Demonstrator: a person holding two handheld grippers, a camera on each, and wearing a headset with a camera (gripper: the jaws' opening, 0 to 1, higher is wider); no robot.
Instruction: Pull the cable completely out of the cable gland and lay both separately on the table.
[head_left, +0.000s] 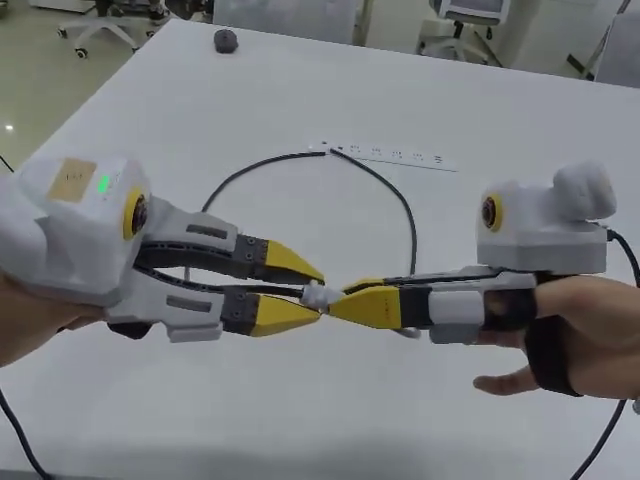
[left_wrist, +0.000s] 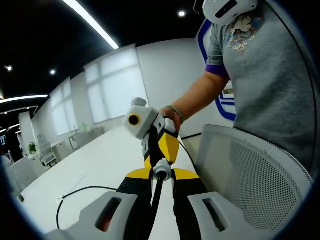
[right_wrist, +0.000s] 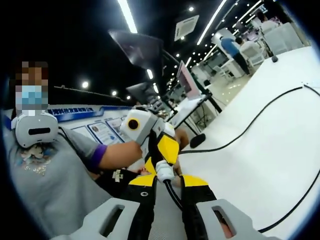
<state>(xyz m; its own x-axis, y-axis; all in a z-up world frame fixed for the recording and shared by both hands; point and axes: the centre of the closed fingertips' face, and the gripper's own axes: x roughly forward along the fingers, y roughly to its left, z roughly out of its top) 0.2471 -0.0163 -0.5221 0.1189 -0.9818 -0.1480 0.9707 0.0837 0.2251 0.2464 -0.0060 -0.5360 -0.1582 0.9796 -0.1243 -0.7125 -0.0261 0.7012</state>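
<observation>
- A small white plastic cable gland (head_left: 315, 296) hangs above the white tabletop (head_left: 300, 80), just below the centre of the head view, caught between the two grippers' yellow tips, which meet nose to nose.
- The left gripper (head_left: 312, 292) reaches in from the left edge of the head view. Its two yellow jaws slope together and are clenched on the cable gland.
- In the left gripper view the cable gland (left_wrist: 161, 170) sits low in the middle, between that gripper's own tips (left_wrist: 161, 175). The right gripper (left_wrist: 167, 150) points back at it from just above.
- The right gripper (head_left: 340, 300) comes from the right side of the head view, held by a hand (head_left: 560, 330) with a black strap. Its jaws are pressed into one narrow wedge, touching the gland's right end.
- In the right gripper view the gland (right_wrist: 165, 171) lies at lower centre, and a thin black cable (right_wrist: 172, 194) runs from it down between that gripper's own jaws (right_wrist: 167, 180), so the right gripper pinches the black cable right beside the gland. The exact point of bite is hidden.
- The black cable (head_left: 405, 215) arcs over the table in the upper middle of the head view and drops behind the right gripper, so it is still threaded in the gland.
- A long white power strip (head_left: 395, 155) lies at the top of that arc.
- A small dark round object (head_left: 226, 40) rests near the table's far edge, at upper left.
- At the right of the left gripper view stand a grey mesh chair back (left_wrist: 250, 170) and a person's grey T-shirt (left_wrist: 270, 75).
</observation>
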